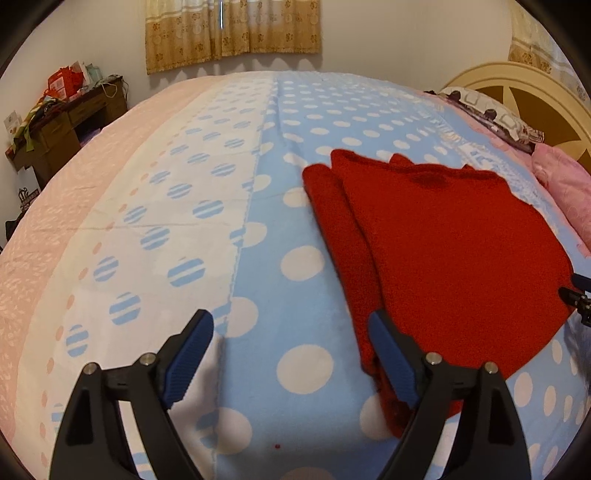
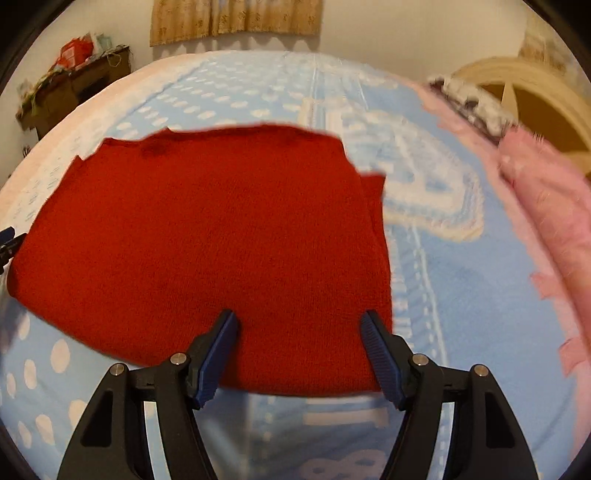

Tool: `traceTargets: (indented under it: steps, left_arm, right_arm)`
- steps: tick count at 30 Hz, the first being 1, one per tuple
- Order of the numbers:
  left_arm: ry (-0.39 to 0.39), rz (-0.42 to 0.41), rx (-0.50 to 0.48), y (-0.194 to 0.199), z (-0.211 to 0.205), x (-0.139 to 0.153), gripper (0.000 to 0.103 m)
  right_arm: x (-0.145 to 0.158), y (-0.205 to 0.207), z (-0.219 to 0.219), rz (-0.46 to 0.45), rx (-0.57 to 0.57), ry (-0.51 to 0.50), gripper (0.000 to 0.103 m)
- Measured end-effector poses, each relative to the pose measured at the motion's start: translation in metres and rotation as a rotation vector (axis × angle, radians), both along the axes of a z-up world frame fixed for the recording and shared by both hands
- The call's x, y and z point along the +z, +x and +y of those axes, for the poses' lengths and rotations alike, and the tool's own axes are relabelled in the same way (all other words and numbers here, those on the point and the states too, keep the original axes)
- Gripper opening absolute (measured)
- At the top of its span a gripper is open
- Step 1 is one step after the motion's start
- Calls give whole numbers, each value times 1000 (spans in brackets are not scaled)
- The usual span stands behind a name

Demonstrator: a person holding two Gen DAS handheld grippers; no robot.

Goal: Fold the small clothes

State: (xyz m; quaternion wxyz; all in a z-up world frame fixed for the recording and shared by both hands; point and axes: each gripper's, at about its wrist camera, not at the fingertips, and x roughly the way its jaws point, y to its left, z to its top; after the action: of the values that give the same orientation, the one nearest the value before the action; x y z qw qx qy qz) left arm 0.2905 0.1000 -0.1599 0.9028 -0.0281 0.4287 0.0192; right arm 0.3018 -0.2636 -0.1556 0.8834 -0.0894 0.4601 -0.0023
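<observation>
A red knitted garment [image 1: 443,251] lies flat on the bed, with a sleeve folded along its left side. My left gripper [image 1: 288,321] stands open at the garment's near left corner. Its right finger [image 1: 391,358] is over the sleeve's edge, and only the blanket shows between the jaws. In the right wrist view the same red garment [image 2: 207,240] fills the middle, slightly blurred. My right gripper [image 2: 299,317] hangs open over the near hem by the right corner, with the cloth lying flat under the gap. Each gripper's tip shows at the edge of the other's view.
The bed carries a light blue blanket with white dots [image 1: 295,206] and a white and pink part to the left. Pink pillows [image 2: 546,221] and a cream headboard [image 1: 517,85] are at the right. A cluttered wooden desk [image 1: 66,122] stands at the far left, and a curtain [image 1: 232,33] hangs behind.
</observation>
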Motion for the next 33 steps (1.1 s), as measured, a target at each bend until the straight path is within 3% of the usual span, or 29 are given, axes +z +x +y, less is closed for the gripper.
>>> traceTargets:
  steps: [5, 10, 15, 27, 30, 33]
  left_arm:
    - [-5, 11, 3, 1, 0, -5, 89]
    - [-18, 11, 6, 1, 2, -5, 89]
    - [-43, 21, 6, 1, 5, -10, 93]
    - [-46, 9, -21, -10, 10, 1, 93]
    - [-47, 2, -12, -12, 23, 10, 93]
    - [-66, 2, 12, -7, 40, 19, 93]
  right_arm:
    - [20, 17, 64, -38, 130, 80, 70]
    - [-4, 33, 118, 14, 197, 91, 70]
    - [-25, 14, 123, -5, 201, 67, 70]
    - [-16, 2, 125, 5, 203, 30, 70]
    - [-6, -9, 130, -34, 232, -11, 70]
    - [2, -27, 149, -86, 337, -55, 70]
